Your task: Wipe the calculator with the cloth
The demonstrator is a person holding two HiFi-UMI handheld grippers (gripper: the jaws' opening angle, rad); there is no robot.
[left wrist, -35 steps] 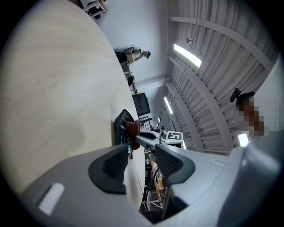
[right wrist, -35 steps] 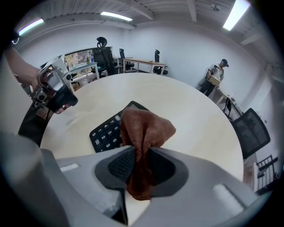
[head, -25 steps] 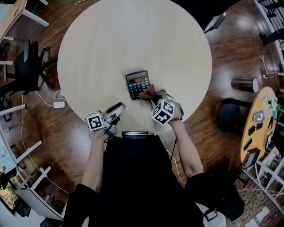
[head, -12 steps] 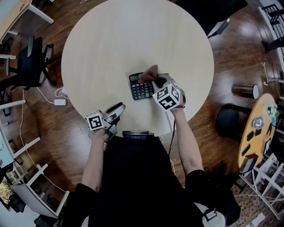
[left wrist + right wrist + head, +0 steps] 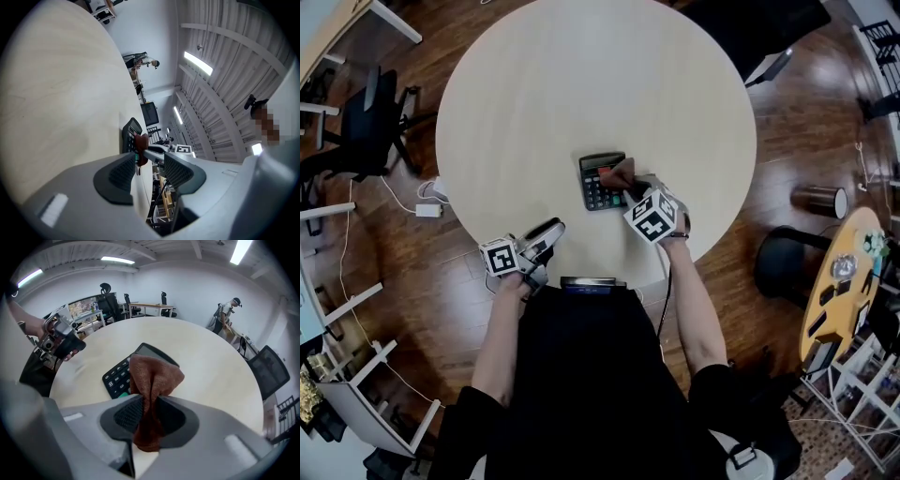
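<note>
The counter [image 5: 581, 84] is pale beige with a faint wood grain, and the floor [image 5: 384, 281] is dark reddish-brown planks. The calculator [image 5: 117, 376] is black, its keys black with white marks and one key green. The cloth [image 5: 152, 376] is rust brown with a fine weave. My right gripper [image 5: 149, 413] and left gripper [image 5: 147, 168] are grey with black textured pads. Each cube [image 5: 499, 256] is white with black square markers. My clothes [image 5: 572, 375] are black.
</note>
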